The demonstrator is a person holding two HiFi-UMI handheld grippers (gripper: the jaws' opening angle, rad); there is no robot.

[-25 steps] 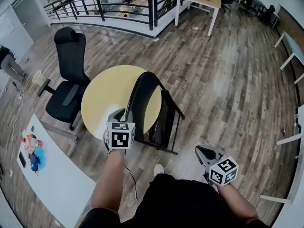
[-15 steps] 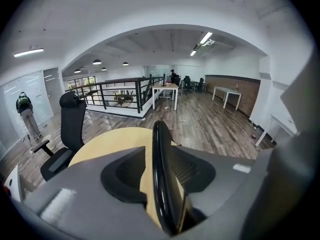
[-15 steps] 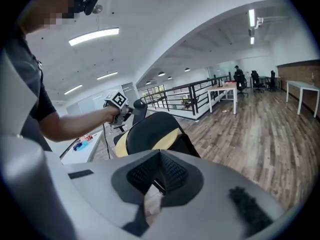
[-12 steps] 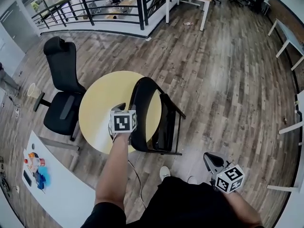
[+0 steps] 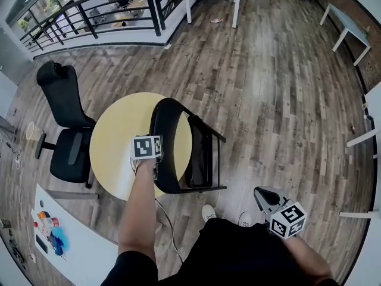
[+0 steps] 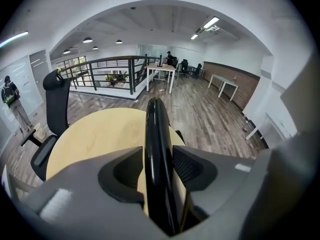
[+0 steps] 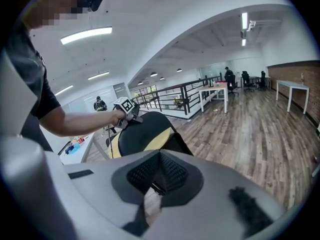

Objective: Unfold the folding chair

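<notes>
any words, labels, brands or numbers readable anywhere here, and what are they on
No readable text in any view.
Left marker cube: black-and-white square pattern only, no letters or digits.
Right marker cube: likewise, pattern only.
Small items on the white table: any print is too small to read.
Folding chair: no label or brand showing.

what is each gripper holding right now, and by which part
Nothing is gripped yet. The left gripper, its jaws just opening wide, straddles the backrest's top rim on the folding chair without clamping it. The right gripper is shut and empty.
</notes>
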